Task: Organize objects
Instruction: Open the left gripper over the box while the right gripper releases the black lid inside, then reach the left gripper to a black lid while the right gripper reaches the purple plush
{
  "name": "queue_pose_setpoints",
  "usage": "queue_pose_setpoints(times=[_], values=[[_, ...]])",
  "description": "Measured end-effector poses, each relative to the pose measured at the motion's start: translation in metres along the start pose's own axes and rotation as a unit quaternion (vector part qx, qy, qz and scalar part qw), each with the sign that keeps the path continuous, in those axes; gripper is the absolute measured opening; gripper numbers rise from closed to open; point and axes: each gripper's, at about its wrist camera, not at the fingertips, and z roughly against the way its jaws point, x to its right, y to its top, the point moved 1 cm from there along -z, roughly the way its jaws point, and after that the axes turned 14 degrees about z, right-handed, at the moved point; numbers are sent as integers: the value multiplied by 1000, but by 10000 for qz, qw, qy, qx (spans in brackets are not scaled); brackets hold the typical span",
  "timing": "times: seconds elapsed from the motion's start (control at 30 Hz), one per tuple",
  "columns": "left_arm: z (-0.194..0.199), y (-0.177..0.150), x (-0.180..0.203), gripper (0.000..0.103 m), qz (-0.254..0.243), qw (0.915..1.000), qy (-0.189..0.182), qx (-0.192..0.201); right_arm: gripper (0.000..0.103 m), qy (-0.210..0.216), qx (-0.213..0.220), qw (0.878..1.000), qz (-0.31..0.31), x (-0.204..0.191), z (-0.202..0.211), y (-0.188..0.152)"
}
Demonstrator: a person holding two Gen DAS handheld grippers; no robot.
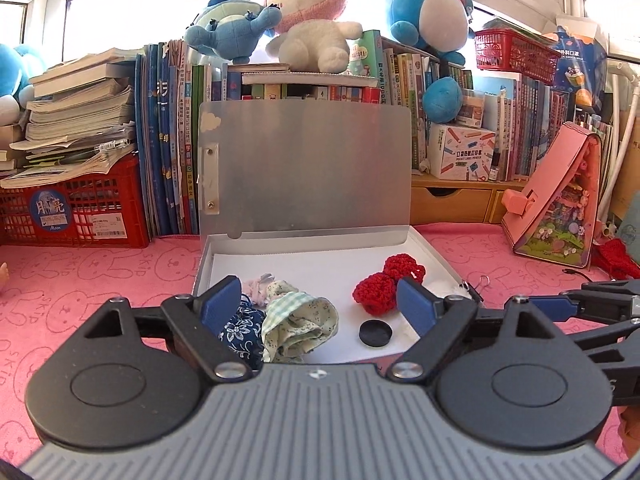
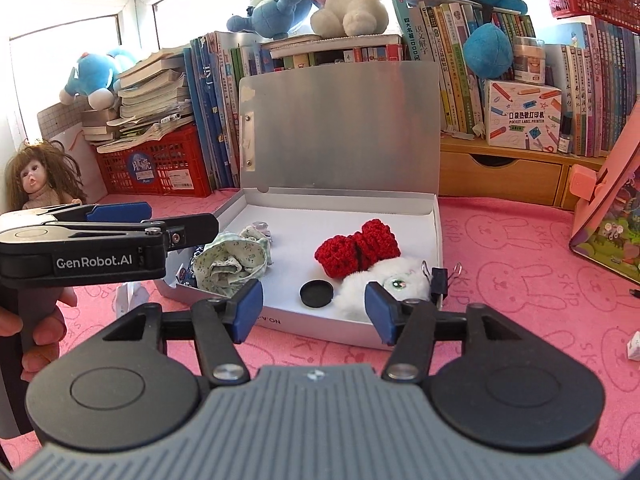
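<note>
An open white box (image 1: 206,264) (image 2: 436,248) lies on the pink cloth with its grey lid (image 1: 308,168) (image 2: 340,128) upright. Inside lie doll clothes (image 1: 296,326) (image 2: 230,262), red crochet pieces (image 1: 386,286) (image 2: 358,248), a black round cap (image 1: 375,333) (image 2: 316,294) and a white furry piece (image 2: 380,280). My left gripper (image 1: 318,306) is open and empty over the box's near edge, above the clothes. It also shows from the side in the right wrist view (image 2: 160,220). My right gripper (image 2: 314,310) is open and empty at the box's front wall.
Books, red crates (image 1: 72,208) and plush toys (image 1: 308,20) line the back. A doll (image 2: 38,180) sits at far left. A pink toy house (image 1: 556,204) stands at right. A black binder clip (image 2: 440,278) grips the box's right corner. Wooden drawers (image 2: 500,172) are behind.
</note>
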Motion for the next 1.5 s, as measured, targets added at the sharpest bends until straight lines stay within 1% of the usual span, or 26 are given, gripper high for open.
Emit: queue_pose_setpoints(times=[0.1, 0.3, 0.4, 0.5, 0.73, 0.87, 1.07, 1.13, 1.27, 1.37, 1.5], values=[[13, -7, 2, 89, -33, 10000, -46, -44, 76, -9, 55, 10000, 67, -3, 14, -7], [38, -25, 2, 90, -166, 9997, -104, -109, 80, -11, 112, 9997, 201, -11, 35, -21], [51, -36, -3, 93, -169, 9997, -143, -102, 82, -20, 144, 9994, 324, -18, 44, -30], [64, -48, -10, 94, -160, 9997, -172, -108, 84, 6, 139, 9990, 432, -26, 52, -41], [95, -77, -32, 94, -204, 9998, -20, -1, 86, 157, 84, 9982, 573, -39, 63, -67], [108, -89, -43, 94, -93, 9999, 68, -2, 87, 345, 86, 9978, 553, -44, 67, -77], [118, -109, -55, 94, -2, 9997, 260, -35, 93, 641, 130, 9958, 643, -56, 68, -86], [119, -115, -59, 94, 31, 9995, 301, -71, 95, 810, 144, 9941, 709, -63, 67, -89], [118, -129, -64, 94, 47, 9989, 447, -157, 101, 1088, 154, 9900, 881, -78, 63, -94], [117, -136, -69, 94, 119, 9984, 509, -214, 102, 1153, 129, 9874, 1079, -90, 60, -98], [115, -143, -73, 93, 205, 9979, 554, -251, 103, 1095, 65, 9853, 1308, -103, 52, -101]])
